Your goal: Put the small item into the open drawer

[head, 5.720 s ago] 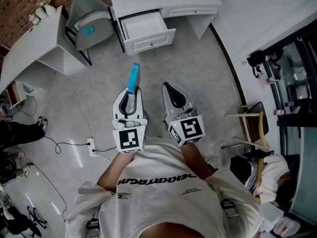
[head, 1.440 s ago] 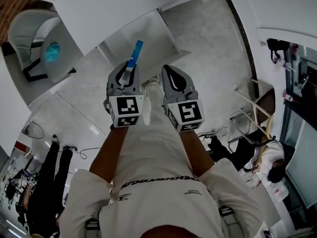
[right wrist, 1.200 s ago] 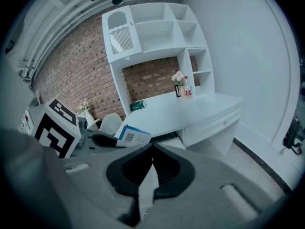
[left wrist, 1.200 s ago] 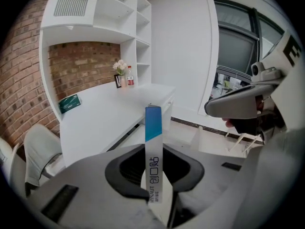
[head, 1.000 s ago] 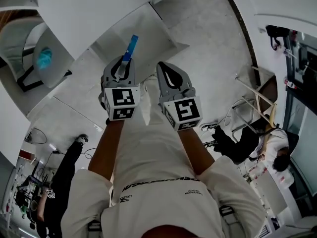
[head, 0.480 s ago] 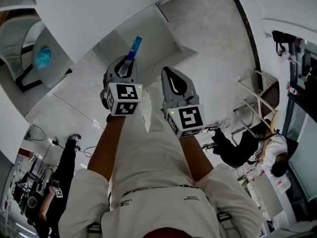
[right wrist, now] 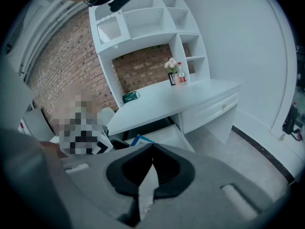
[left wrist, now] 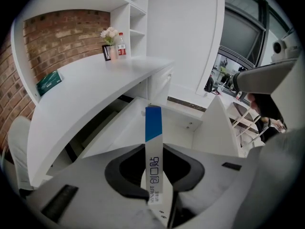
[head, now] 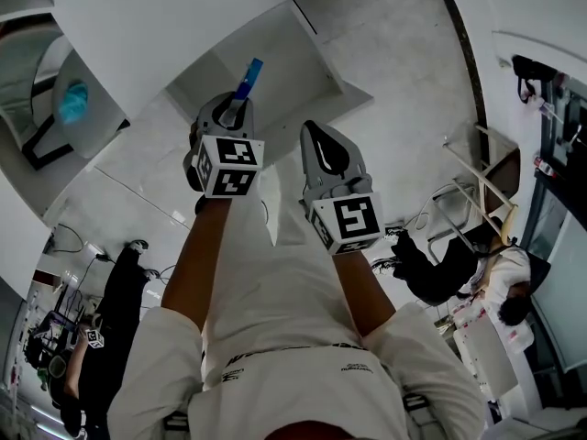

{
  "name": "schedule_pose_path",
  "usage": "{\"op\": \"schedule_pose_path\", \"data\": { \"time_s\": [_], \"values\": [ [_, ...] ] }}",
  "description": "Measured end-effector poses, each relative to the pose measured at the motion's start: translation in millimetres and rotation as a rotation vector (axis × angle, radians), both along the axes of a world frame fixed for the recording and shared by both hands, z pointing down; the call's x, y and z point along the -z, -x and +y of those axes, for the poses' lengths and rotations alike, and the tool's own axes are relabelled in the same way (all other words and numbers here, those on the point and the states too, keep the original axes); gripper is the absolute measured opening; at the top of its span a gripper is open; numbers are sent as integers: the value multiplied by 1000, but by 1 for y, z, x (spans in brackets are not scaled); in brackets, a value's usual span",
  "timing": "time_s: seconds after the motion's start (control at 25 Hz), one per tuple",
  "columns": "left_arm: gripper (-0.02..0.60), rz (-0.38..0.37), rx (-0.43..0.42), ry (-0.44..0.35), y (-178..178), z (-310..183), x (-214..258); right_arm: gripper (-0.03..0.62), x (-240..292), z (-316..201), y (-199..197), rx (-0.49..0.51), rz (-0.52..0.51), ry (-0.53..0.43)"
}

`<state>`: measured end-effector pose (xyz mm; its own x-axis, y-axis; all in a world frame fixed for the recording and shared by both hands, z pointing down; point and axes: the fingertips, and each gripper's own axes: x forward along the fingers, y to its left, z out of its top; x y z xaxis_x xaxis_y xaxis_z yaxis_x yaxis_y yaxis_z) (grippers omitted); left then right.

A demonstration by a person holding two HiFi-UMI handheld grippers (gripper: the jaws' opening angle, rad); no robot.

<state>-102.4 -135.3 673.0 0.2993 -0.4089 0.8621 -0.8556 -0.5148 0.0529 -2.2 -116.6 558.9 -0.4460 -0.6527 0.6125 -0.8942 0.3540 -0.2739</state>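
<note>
White room, brick wall [left wrist: 62, 32] at the back, and a long white bench [left wrist: 95, 85] with shelves [right wrist: 157, 13] stacked above it. Under the bench the open drawer [left wrist: 188, 120] sticks out, and as far as the views show, its inside looks bare.

Your left tool [left wrist: 153, 149] is clamped on the small item, a thin blue-and-white strip [left wrist: 153, 128]. It stands straight up out of the pinch, blue end outermost. In the head view that blue end [head: 246, 79] sits over the drawer [head: 316, 58], with the left tool [head: 235, 108] aimed steeply down at it. Looking along the left tool, the strip lines up with the drawer's mouth but is clear of its walls, touching nothing.

Your right tool [right wrist: 151, 147] has its tips together with nothing between them. It rides just beside the left one [head: 318, 136].

I'd call this the carry, right at the drawer: the strip is above it, not in it. Next you need to bring the blue end down past the rim, between the side walls, then part the left jaws so the strip drops flat. Watch it doesn't snag the front panel or cling to a pad.
</note>
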Motion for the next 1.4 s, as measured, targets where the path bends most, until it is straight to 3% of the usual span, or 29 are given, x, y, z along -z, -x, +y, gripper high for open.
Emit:
{"op": "schedule_pose_path", "data": {
  "time_s": [0.72,1.4],
  "values": [
    [81,-43,-34,82,-4,-3,-54,-5,-19,-8,-4,-17,-5,11],
    [83,-62,-43,117,-12,-13,-77,-6,-20,-16,-12,-42,-31,19]
  ]
}}
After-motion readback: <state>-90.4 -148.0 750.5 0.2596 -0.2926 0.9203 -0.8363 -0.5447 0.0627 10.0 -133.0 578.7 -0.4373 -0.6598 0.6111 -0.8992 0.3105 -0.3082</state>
